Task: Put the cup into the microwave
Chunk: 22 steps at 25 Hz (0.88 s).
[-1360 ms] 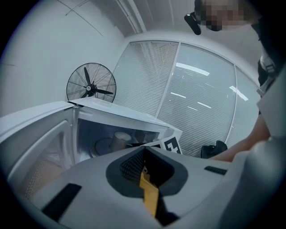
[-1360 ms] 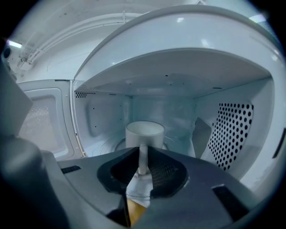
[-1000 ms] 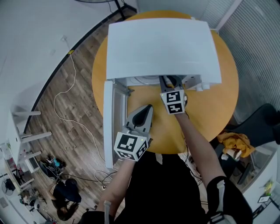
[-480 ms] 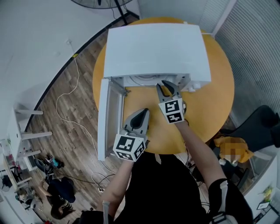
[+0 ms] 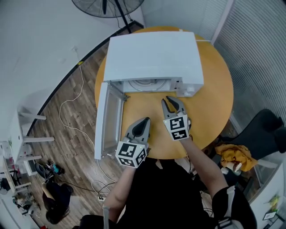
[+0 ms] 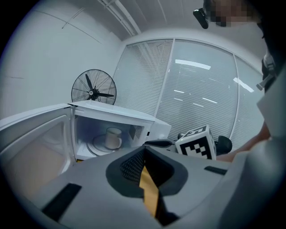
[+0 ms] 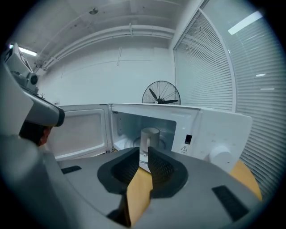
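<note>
The white cup (image 6: 113,137) stands upright on the glass turntable inside the open white microwave (image 5: 152,56); it shows again as the cup (image 7: 149,136) in the right gripper view. From the head view the microwave's roof hides it. My right gripper (image 5: 173,102) hovers over the yellow table in front of the oven's opening, clear of it, open with nothing between its jaws. My left gripper (image 5: 144,121) hangs nearer my body and to the left, shut and empty. The microwave door (image 5: 107,118) is swung wide open to the left.
The round yellow table (image 5: 214,103) carries the microwave. A black standing fan (image 5: 105,6) is behind it. A white cable (image 5: 71,103) trails over the wooden floor at the left. A dark chair with a yellow cloth (image 5: 234,154) stands at the right.
My right gripper has drawn back out of the microwave's opening toward me, leaving the cup inside. The left gripper has moved back slightly.
</note>
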Each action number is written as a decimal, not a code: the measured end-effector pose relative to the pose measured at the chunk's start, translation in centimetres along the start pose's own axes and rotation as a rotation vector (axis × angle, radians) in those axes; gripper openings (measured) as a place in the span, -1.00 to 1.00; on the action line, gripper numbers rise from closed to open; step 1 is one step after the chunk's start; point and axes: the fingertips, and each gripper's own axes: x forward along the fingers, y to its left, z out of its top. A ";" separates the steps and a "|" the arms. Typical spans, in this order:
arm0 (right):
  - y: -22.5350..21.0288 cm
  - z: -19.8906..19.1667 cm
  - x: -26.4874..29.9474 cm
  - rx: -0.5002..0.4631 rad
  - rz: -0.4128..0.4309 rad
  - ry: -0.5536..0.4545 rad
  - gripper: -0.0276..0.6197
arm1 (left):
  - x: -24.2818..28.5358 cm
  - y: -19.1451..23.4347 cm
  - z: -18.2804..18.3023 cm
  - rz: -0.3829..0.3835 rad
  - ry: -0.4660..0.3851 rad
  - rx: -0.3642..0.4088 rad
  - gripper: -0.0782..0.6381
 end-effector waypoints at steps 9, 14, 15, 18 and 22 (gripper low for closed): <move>1.3 -0.5 -4.4 0.050 -0.039 -0.012 -0.77 | -1.1 -1.0 -0.8 -0.046 0.017 0.015 -0.80; 2.5 -0.4 -6.4 0.057 -0.093 -0.007 -0.81 | -2.3 -1.2 -0.6 -0.096 0.001 0.014 -0.81; 2.8 -0.2 -6.8 0.059 -0.104 -0.008 -0.82 | -2.6 -1.2 -0.5 -0.107 -0.002 0.016 -0.80; 4.1 0.6 -8.3 0.051 -0.139 -0.009 -0.84 | -3.8 -1.2 -0.2 -0.140 -0.012 0.019 -0.81; 6.1 2.0 -10.6 0.059 -0.182 -0.022 -0.85 | -5.7 -1.2 0.4 -0.185 -0.035 0.026 -0.81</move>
